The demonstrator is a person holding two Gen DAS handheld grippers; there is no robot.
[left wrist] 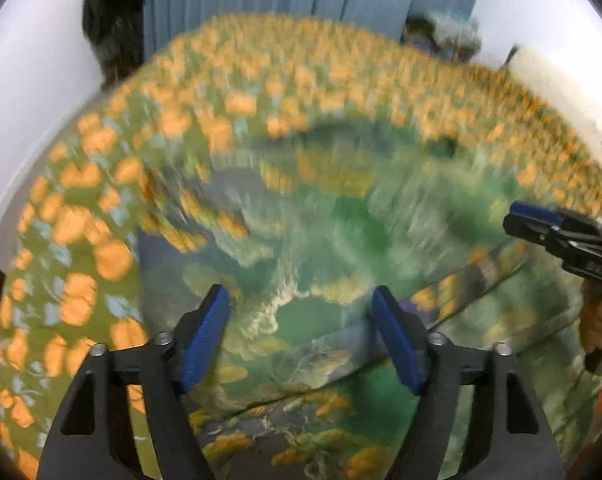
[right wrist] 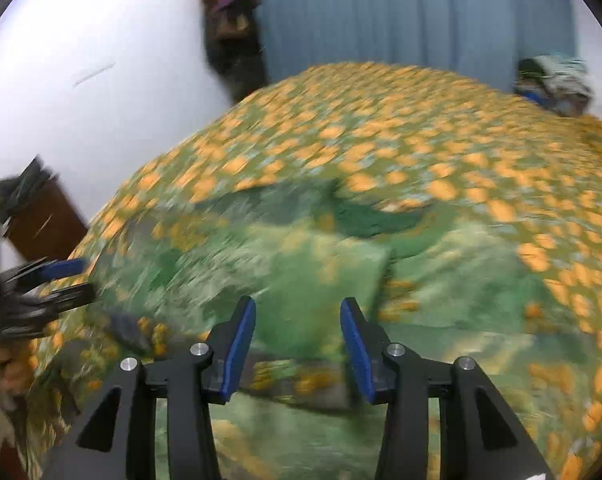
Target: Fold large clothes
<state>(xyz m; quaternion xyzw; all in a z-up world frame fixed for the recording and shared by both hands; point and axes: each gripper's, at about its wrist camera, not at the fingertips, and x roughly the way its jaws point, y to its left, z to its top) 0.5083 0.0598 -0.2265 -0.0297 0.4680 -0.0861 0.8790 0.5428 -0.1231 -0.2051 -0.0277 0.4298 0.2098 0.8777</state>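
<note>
Garment (left wrist: 321,216) on bedspread (left wrist: 81,208)

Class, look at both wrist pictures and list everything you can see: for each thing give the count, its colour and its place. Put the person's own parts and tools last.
Garment: one, green with pale and yellow print, partly folded, lying on the cover under both grippers.
Cover: one, olive green with orange flowers, spread over the whole surface.
Curtain: one, blue-grey, hanging at the back.
Wall: white, left of the curtain.
Dark clothes: one hanging bundle, blackish, at the curtain's left edge.
Pile of fabric: one, mixed dark and pale, far right corner; too blurred to name.
Brown furniture: one piece, at the left edge.
Left gripper: black with blue pads, open, nothing between them.
Right gripper: black with blue pads, open, above the garment.
Hand: one, holding the right gripper's handle.
</note>
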